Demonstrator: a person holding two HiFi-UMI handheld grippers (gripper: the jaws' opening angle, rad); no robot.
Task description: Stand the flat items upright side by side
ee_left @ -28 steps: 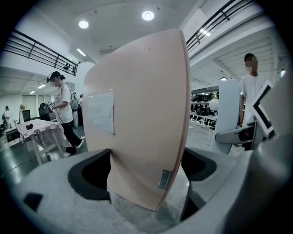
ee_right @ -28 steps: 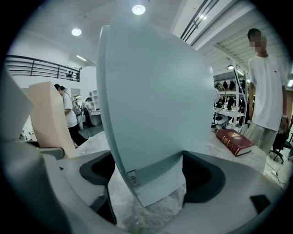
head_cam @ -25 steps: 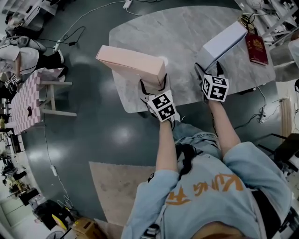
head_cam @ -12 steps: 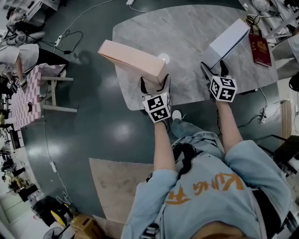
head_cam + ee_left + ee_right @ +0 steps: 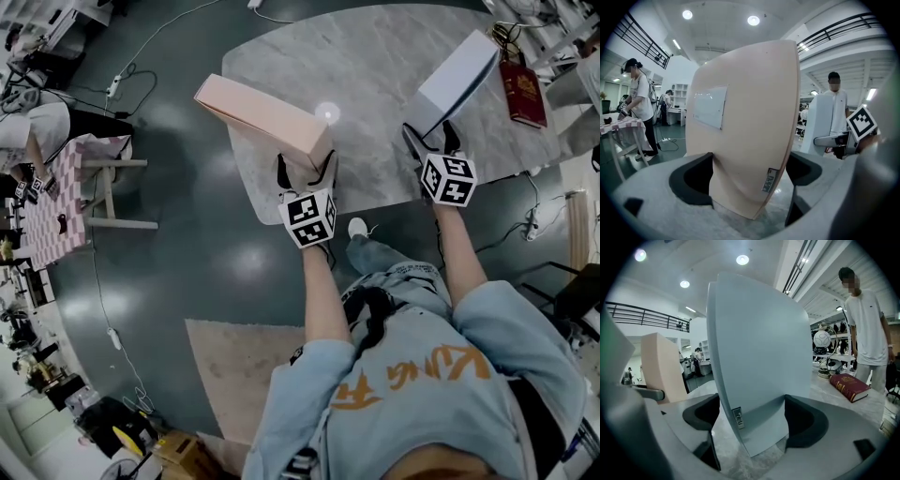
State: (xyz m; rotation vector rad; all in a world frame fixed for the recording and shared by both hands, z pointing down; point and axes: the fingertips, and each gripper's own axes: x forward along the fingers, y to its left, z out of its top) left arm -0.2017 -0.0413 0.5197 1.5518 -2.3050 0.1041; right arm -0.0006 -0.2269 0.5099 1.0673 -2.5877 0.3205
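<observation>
On the grey marble-patterned table (image 5: 366, 66), at 12 o'clock from the person, two flat boxes stand upright and well apart. The left gripper (image 5: 307, 171) has its jaws pinched on the lower end of the pale pink flat cardboard box (image 5: 262, 117), which rises at the table's 8 o'clock edge and leans towards 10 o'clock. The right gripper (image 5: 431, 137) clamps the bottom of the pale blue-grey flat box (image 5: 455, 80) near the table's 3 o'clock side, tilted towards 1 o'clock. Both boxes' bottom corners sit at the tabletop. A dark red hardback book (image 5: 525, 92) lies flat at 3 o'clock of the blue-grey box.
</observation>
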